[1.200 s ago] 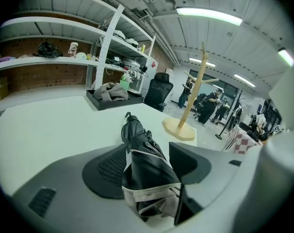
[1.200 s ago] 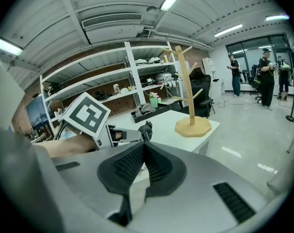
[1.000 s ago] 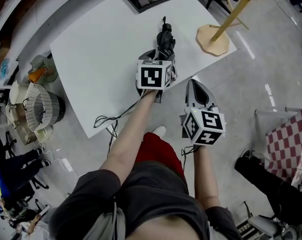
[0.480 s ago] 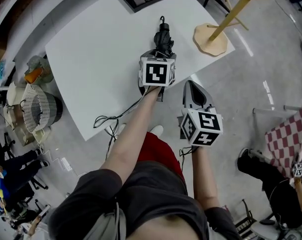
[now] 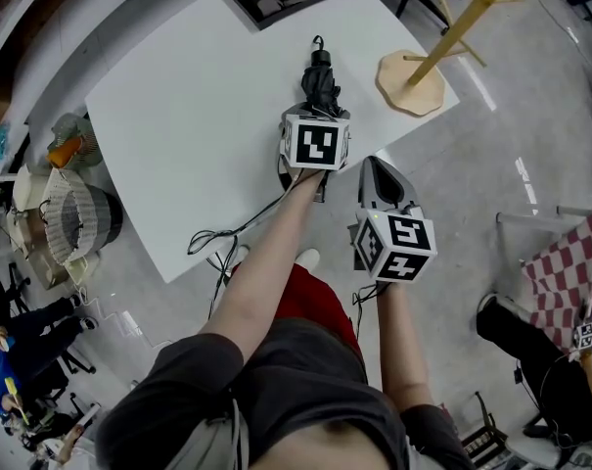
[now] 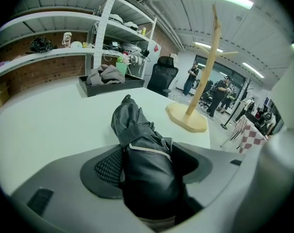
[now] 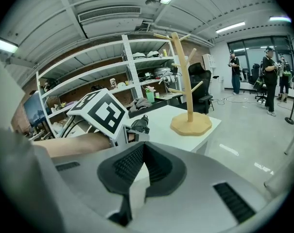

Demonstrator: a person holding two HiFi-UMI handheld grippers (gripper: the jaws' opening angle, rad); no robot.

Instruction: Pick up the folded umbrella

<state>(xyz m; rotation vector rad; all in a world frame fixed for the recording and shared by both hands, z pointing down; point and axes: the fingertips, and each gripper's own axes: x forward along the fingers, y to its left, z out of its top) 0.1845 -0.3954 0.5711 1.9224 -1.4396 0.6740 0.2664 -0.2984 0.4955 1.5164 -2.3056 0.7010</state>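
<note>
The white worktop [image 5: 178, 116] lies bare off to the left of the left hand-held gripper [image 6: 147, 161], so nothing gets in the way on that side. This gripper is the one at work. It angles down over the near end of the folded umbrella [image 6: 137, 130], and its jaws have just been opening and now stand spread wide. The black bundle runs right between them, near the worktop's right edge and pointing straight away from the gripper, with its strap loop at the far end.

The left pad [image 6: 107, 168] sits hard against the fabric. On the other side a little dark gap shows, so I read this as a straddle and not yet a squeeze.

To do this step well, I'd settle the jaws low enough that both pads meet the thick wrapped body rather than loose cloth on top. I'd keep the umbrella centred and close evenly so it doesn't roll sideways on the smooth surface. Gripping near one end means the far end may droop on the lift, so a firm close and a slow, straight rise look wise.

To the right of the working gripper and a touch nearer the person, the right hand-held gripper [image 5: 379, 179] hangs off the worktop's edge. Its jaws are pressed together on nothing and it stays out of the play. Farther right again and ahead stands the wooden rack [image 5: 418, 71], well apart from the umbrella. The lift path looks free.
</note>
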